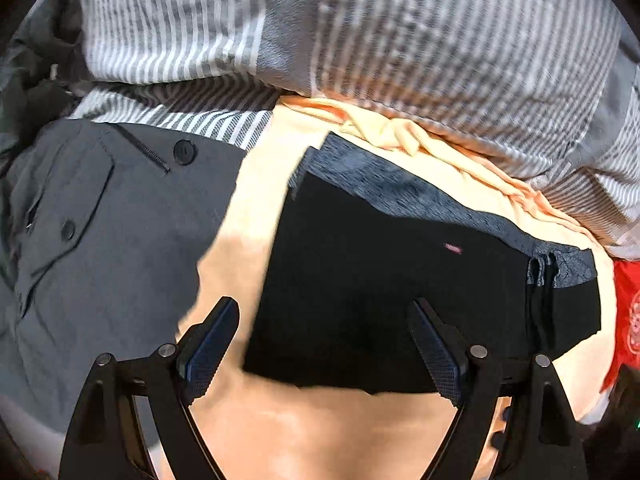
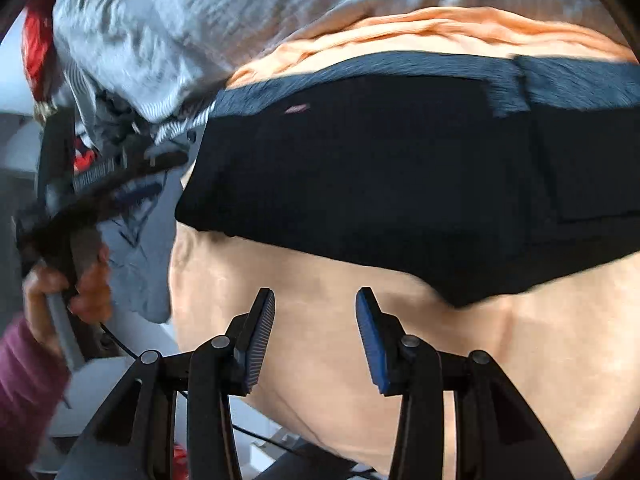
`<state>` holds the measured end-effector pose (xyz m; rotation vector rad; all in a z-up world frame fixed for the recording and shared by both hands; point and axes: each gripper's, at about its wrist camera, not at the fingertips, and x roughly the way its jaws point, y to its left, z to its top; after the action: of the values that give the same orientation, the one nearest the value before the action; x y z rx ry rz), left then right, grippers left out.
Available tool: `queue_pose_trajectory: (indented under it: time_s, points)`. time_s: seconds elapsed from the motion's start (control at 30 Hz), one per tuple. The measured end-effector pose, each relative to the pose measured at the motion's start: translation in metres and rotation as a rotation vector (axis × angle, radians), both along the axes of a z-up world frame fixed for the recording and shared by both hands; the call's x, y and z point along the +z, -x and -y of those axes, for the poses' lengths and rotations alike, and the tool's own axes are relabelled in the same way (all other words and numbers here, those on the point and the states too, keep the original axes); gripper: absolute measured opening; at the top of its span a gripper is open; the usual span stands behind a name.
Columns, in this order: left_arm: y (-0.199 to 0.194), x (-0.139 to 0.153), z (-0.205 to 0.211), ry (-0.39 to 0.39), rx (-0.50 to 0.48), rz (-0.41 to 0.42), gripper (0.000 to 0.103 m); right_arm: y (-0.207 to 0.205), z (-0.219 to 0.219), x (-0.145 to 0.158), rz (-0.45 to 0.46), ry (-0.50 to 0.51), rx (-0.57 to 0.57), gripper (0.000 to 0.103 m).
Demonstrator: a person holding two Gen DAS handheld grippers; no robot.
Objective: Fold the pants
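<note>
A pale peach sheet (image 1: 320, 432) covers the work surface and runs out of frame at the bottom of both views, so its edges cannot be followed. Behind it a large grey-and-white striped bedding heap (image 1: 400, 32) fills the top of the left wrist view; its outline is blurred and cut by the round lens border. In the right wrist view the same heap (image 2: 168, 32) is smeared by motion and its stripes hardly show.

The black pants (image 1: 380, 288) lie folded flat on the sheet, with a grey-blue heathered band (image 1: 400, 192) along their far edge and a tiny pink mark on the black cloth. In the right wrist view the pants (image 2: 400, 184) run off the right edge, so that end stays hidden.

A second garment, grey trousers (image 1: 112, 240) with buttons and a zip, lies just beside the black pants, the sheet showing between them; its left part is cut off. A red cloth (image 1: 628, 312) peeks in at the right rim, mostly unseen.

The left gripper (image 1: 326, 344) hangs over the near edge of the pants, jaws spread wide, nothing between them. The right gripper (image 2: 316, 336) hangs above bare sheet near the pants, jaws apart and empty.

A hand (image 2: 68, 292) in a maroon sleeve (image 2: 28, 392) grips a blurred handle at the left.
</note>
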<state>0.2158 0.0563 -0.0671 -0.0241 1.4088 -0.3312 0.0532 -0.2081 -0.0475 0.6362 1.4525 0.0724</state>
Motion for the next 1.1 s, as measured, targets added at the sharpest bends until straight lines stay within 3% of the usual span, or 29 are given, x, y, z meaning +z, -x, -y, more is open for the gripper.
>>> queue_pose_trajectory:
  time_s: [0.13,0.27,0.3,0.33,0.53,0.63,0.73,0.83,1.1]
  points:
    - [-0.022,-0.015,-0.011,0.052,-0.035,-0.040,0.087,-0.022,-0.062,0.001,0.040,0.167,0.141,0.046]
    - [-0.044,-0.026,-0.009,0.090,-0.097,-0.057,0.087,-0.035,-0.096,-0.001,0.057,0.253,0.192,0.046]
    - [-0.048,-0.029,-0.008,0.102,-0.110,-0.069,0.087,-0.036,-0.101,-0.001,0.062,0.298,0.202,0.046]
    - [-0.052,-0.033,-0.007,0.115,-0.116,-0.085,0.087,-0.039,-0.111,-0.001,0.079,0.404,0.246,0.046]
    - [-0.062,-0.060,0.000,0.153,-0.144,-0.156,0.087,-0.047,-0.176,-0.009,0.264,0.686,0.565,0.047]
    - [-0.064,-0.067,0.001,0.177,-0.149,-0.180,0.087,-0.048,-0.196,-0.020,0.338,0.789,0.665,0.051]
    - [-0.065,-0.073,0.003,0.188,-0.164,-0.196,0.088,-0.051,-0.200,-0.030,0.363,0.844,0.693,0.051]
    - [-0.066,-0.076,0.007,0.226,-0.171,-0.210,0.101,-0.052,-0.202,-0.040,0.386,0.875,0.739,0.051]
    - [-0.064,-0.077,0.015,0.213,-0.190,-0.199,0.101,-0.035,-0.225,-0.045,0.462,0.947,0.844,0.051]
